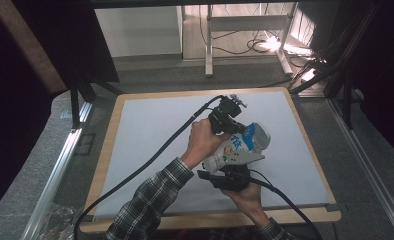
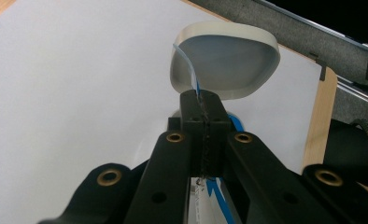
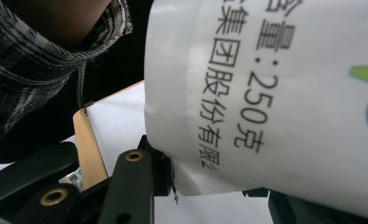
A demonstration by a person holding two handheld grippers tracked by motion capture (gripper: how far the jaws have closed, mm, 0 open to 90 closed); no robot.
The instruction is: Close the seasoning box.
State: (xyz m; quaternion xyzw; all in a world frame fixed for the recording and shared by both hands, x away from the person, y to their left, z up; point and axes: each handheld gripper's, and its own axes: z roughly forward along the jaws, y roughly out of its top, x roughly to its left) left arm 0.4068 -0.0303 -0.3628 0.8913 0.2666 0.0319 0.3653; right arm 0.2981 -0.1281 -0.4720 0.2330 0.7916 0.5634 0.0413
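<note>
A white pouch (image 1: 241, 146) with blue and green print is held above the white mat (image 1: 150, 130), between both grippers. My left gripper (image 1: 233, 127) comes in from the far side, shut on a thin edge of the pouch. In the left gripper view the jaws (image 2: 203, 100) pinch that blue-lined edge, and the pouch's oval white base (image 2: 224, 60) stands beyond them. My right gripper (image 1: 224, 176) holds the pouch's near end from below. In the right gripper view the pouch (image 3: 275, 93), with black printed text, sits between the jaws of the gripper (image 3: 215, 191).
The mat lies on a wooden board (image 1: 220, 219) with a raised rim. Metal rails (image 1: 55, 170) run along both sides. A table frame (image 1: 210, 45), cables and a bright light (image 1: 275, 45) are on the floor behind. A crumpled plastic bag (image 1: 60, 222) lies at the lower left.
</note>
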